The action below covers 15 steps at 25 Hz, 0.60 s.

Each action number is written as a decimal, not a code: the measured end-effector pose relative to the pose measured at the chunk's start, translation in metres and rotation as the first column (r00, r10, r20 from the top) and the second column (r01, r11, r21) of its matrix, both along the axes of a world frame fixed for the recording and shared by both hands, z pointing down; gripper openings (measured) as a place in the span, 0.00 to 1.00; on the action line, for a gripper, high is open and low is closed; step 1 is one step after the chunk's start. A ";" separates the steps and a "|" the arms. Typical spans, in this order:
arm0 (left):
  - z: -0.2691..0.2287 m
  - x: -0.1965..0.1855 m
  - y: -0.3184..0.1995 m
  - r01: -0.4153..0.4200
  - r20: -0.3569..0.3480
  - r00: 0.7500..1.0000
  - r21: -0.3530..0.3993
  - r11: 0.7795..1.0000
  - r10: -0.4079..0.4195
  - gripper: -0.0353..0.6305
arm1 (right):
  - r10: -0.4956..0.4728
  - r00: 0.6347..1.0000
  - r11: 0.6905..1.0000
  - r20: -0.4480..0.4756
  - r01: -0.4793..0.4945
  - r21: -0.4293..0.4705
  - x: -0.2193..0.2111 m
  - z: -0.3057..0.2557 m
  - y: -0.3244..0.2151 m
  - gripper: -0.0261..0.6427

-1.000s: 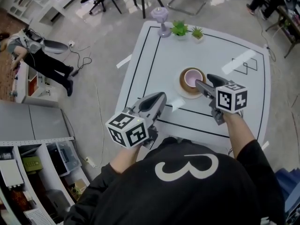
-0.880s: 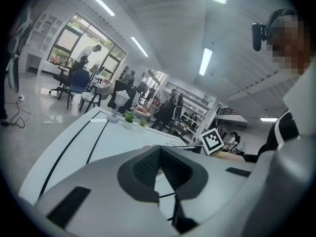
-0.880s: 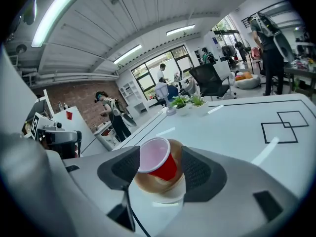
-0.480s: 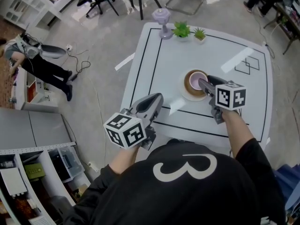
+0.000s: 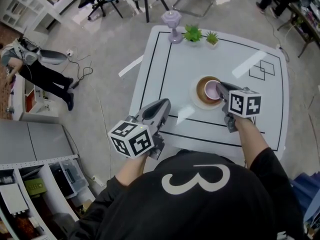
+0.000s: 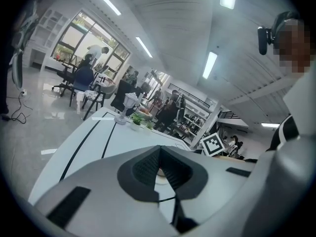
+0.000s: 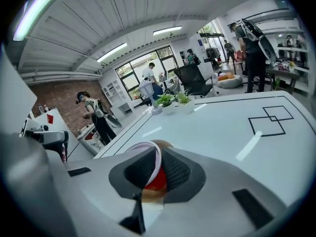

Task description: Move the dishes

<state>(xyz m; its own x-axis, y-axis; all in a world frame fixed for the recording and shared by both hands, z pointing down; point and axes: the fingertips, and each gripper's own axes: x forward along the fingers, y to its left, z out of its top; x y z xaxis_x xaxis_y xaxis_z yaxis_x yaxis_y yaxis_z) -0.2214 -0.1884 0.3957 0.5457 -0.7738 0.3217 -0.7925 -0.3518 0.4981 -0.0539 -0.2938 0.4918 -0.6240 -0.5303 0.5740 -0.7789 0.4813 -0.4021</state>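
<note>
Right gripper (image 5: pixel 220 88): I have just been closing its jaws; they now pinch the rim of the cup (image 5: pixel 212 90).
Cup: upright on the brown saucer (image 5: pixel 200 97), mid table (image 5: pixel 165 79).
Left gripper (image 5: pixel 161 105): jaws together, empty, above the table's near edge.

A cup (image 5: pixel 212 89) stands on a plate (image 5: pixel 198 98) mid-table (image 5: pixel 165 79), with two potted plants (image 5: pixel 192 33) behind at the far edge.

Head view steeply down; both gripper views low across shared table (image 5: pixel 220 49)
</note>
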 end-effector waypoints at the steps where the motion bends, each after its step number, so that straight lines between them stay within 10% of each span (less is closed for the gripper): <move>1: 0.000 -0.001 -0.001 -0.001 -0.002 1.000 0.002 1.000 0.001 0.06 | 0.002 1.000 1.000 -0.002 -0.002 0.001 0.000 0.000 0.000 0.11; 15: 0.001 0.009 -0.005 -0.060 -0.005 0.998 0.000 0.998 0.060 0.06 | 0.016 0.998 0.998 0.063 -0.020 0.058 0.004 -0.040 0.011 0.11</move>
